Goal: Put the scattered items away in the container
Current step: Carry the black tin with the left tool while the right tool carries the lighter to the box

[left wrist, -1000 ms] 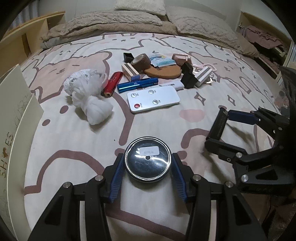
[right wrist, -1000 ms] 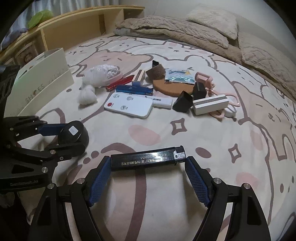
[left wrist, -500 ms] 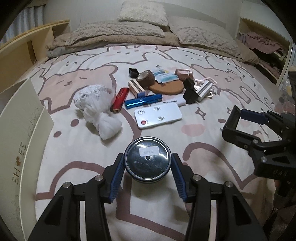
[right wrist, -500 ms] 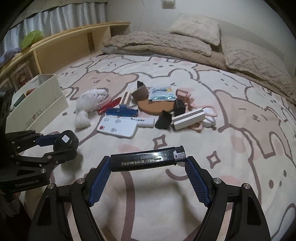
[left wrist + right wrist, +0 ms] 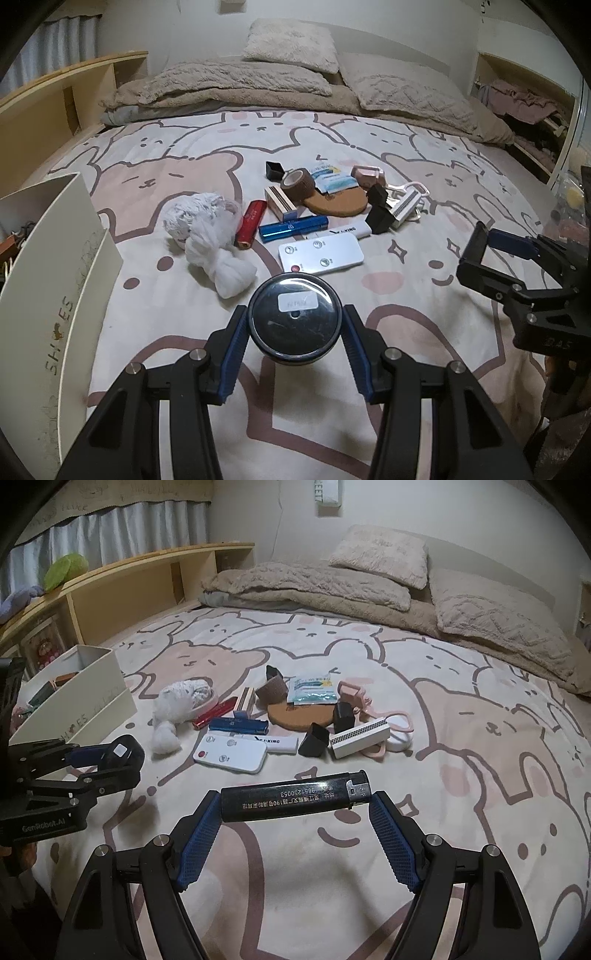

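My left gripper [image 5: 294, 325] is shut on a round black tin [image 5: 294, 322] with a white label, held above the bed. My right gripper [image 5: 294, 805] is shut on a black lighter [image 5: 293, 801], gripped end to end, also above the bed. Each gripper shows in the other view: the right one [image 5: 480, 247] and the left one [image 5: 118, 755] with the tin. The white open container [image 5: 79, 696] stands at the left edge of the bed; it also shows in the left wrist view [image 5: 55, 280]. Scattered items lie mid-bed: a white remote [image 5: 320, 254], a blue tube [image 5: 293, 229], a red tube [image 5: 251, 223], a white cloth bundle [image 5: 210, 230].
More items lie in the pile: a cork coaster [image 5: 299, 716], brown tape roll [image 5: 297, 181], a sachet [image 5: 312, 690], black caps [image 5: 314, 740], a white comb-like box [image 5: 360, 736], pink cord [image 5: 354, 698]. Blanket and pillows [image 5: 369, 576] lie at the far end. A wooden shelf [image 5: 122, 598] runs along the left.
Both grippers have risen and pulled back from the pile, still holding the tin and the lighter. The container has come further into view on the left.
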A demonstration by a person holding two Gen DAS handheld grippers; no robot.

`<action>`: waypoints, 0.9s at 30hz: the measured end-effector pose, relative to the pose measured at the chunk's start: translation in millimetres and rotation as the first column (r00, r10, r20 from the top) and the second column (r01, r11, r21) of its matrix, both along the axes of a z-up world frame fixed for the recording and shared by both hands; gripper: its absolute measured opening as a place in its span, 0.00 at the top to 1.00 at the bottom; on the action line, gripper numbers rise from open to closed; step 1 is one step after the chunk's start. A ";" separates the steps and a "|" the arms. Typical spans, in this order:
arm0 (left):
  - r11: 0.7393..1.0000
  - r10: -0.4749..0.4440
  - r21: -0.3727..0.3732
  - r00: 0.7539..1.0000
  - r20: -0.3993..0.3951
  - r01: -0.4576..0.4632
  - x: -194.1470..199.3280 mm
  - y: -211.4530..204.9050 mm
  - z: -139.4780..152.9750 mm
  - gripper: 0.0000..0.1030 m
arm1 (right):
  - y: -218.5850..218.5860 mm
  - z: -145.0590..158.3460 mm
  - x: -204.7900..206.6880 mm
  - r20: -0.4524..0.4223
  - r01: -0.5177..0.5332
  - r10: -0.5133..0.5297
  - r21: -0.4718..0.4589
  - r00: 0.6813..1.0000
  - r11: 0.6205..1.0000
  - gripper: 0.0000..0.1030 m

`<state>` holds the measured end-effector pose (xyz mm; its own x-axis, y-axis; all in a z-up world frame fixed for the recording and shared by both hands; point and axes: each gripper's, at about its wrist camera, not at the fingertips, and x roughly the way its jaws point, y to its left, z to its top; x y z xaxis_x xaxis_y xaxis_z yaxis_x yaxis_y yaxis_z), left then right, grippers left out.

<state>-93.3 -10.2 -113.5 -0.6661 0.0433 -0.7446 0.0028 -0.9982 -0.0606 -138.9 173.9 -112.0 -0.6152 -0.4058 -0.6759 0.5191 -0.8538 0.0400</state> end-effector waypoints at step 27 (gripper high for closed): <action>1.000 0.014 -0.007 0.985 -0.175 -0.016 45.5 -12.8 52.3 0.52 | 18.7 32.2 54.2 -0.075 0.081 -0.089 -0.098 0.993 0.992 0.22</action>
<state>-47.8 -23.0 -61.2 -0.7863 0.0270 -0.6172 0.0077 -0.9985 -0.0536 -84.7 192.6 -79.8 -0.6998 -0.4098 -0.5851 0.4496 -0.8892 0.0850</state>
